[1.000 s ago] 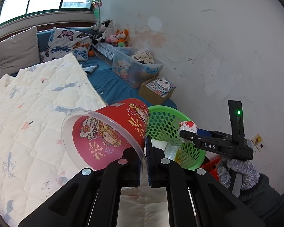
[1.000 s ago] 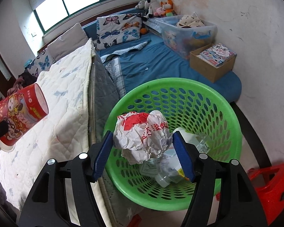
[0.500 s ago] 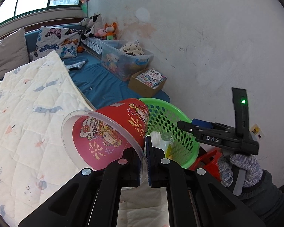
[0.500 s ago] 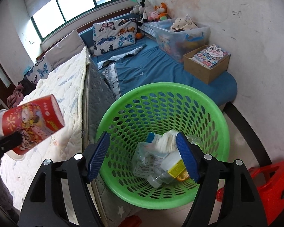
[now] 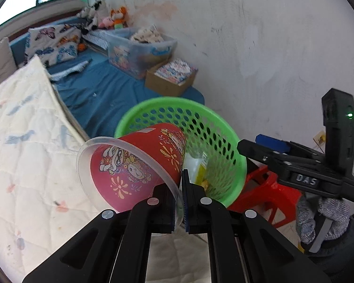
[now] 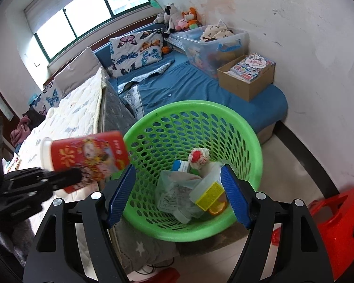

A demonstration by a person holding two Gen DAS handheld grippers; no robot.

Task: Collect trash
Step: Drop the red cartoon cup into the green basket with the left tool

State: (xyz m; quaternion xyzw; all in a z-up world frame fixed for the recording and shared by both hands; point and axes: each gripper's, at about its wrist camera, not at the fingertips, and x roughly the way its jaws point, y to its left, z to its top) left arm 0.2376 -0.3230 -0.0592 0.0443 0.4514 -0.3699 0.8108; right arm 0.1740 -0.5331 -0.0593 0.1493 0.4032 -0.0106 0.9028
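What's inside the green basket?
Inside the round green plastic basket lie a crumpled red-and-white wrapper, a yellow-labelled container and clear plastic packaging. Anything underneath is hidden.

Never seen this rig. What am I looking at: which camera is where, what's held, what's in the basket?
No robot arm here: a person carries a hand-held two-finger gripper in each hand, each with a fisheye camera looking along its fingers.

Left wrist view: the left gripper, jaws shut, pinches the clear rim of a red printed cup tipped on its side near the green basket. The right gripper, held in a gloved hand, shows at the right.

Right wrist view: the right gripper hangs over the basket, its jaws just opened wider with nothing between them. A crumpled red-and-white wrapper lies inside on other packaging. A quilted bed is at the left, a red stool at the right.
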